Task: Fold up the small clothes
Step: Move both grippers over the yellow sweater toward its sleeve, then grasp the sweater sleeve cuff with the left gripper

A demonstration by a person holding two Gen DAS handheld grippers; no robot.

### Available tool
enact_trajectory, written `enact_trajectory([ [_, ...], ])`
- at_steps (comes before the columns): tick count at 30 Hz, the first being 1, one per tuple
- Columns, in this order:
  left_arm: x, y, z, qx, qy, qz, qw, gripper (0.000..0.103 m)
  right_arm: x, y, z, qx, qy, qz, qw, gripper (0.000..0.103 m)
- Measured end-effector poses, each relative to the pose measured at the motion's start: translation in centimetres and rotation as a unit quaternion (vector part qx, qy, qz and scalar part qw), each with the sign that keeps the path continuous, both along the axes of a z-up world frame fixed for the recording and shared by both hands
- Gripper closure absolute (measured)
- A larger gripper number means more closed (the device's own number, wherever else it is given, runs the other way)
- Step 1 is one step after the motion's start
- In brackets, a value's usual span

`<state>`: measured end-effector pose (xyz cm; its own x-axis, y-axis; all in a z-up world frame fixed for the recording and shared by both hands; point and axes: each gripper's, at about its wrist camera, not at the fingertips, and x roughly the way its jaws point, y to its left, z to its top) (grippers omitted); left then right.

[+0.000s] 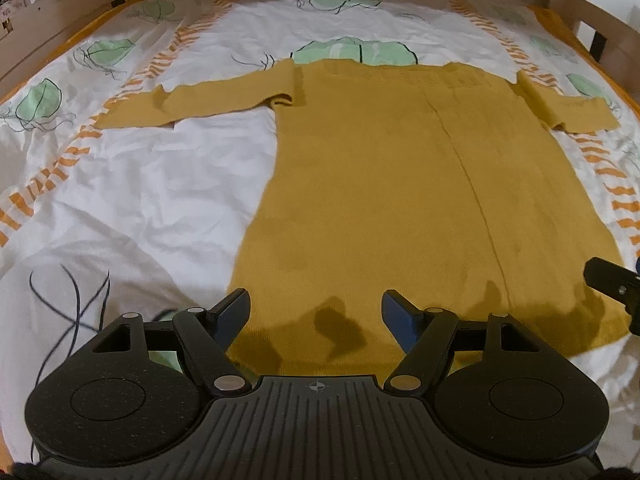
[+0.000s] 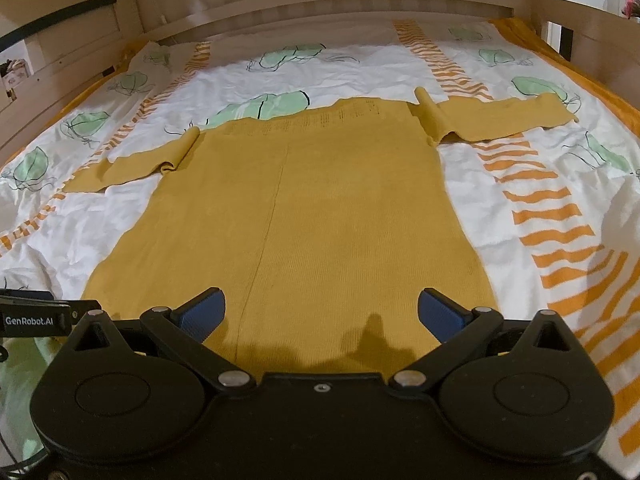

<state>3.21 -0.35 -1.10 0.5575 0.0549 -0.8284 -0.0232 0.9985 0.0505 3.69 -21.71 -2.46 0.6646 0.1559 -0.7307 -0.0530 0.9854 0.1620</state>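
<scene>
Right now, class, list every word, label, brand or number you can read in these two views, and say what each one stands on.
"GenRobot.AI" in white letters on the black side of the left gripper, seen at the left edge of the right wrist view.
Box at the far left of the left wrist view: marks too small and blurred to read.
Sweater and sheet: no text, only leaf and stripe prints.

The sweater (image 2: pixel 320 208) lies flat mid-bedsheet (image 2: pixel 360 64), sleeves out sideways, hem at the near edge, headboard (image 2: pixel 320 4) behind.
</scene>
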Motion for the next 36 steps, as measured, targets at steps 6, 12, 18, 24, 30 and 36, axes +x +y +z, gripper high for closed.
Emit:
enact_trajectory([
  [6,1.7,0.5,-0.1,-0.001,-0.006,0.004,1.0000,0.032,1.4,-0.2,-0.4,0.008,0.003,0.003,1.000,0.001],
  [12,3.7,1.0,-0.5,0.005,-0.009,0.005,0.9999,0.032,3.4,-0.4,-1.1,0.013,0.009,0.004,1.000,0.001],
  [18,6.1,1.6,-1.3,0.006,-0.001,0.008,0.9999,0.032,5.7,-0.9,-2.1,0.032,0.023,0.000,0.999,0.001],
  [24,8.8,3.4,-1.9,-0.008,-0.011,0.021,0.9997,0.032,8.2,-1.0,-3.0,0.056,0.026,0.005,0.998,0.001],
  [30,11.9,6.7,-2.1,0.006,-0.041,0.039,0.9984,0.032,10.9,-0.2,-3.3,0.039,0.009,0.033,0.999,0.001],
  [36,15.7,13.0,-1.9,-0.001,-0.063,0.087,0.9942,0.033,13.0,0.5,-3.2,0.046,-0.013,0.046,0.998,0.001],
])
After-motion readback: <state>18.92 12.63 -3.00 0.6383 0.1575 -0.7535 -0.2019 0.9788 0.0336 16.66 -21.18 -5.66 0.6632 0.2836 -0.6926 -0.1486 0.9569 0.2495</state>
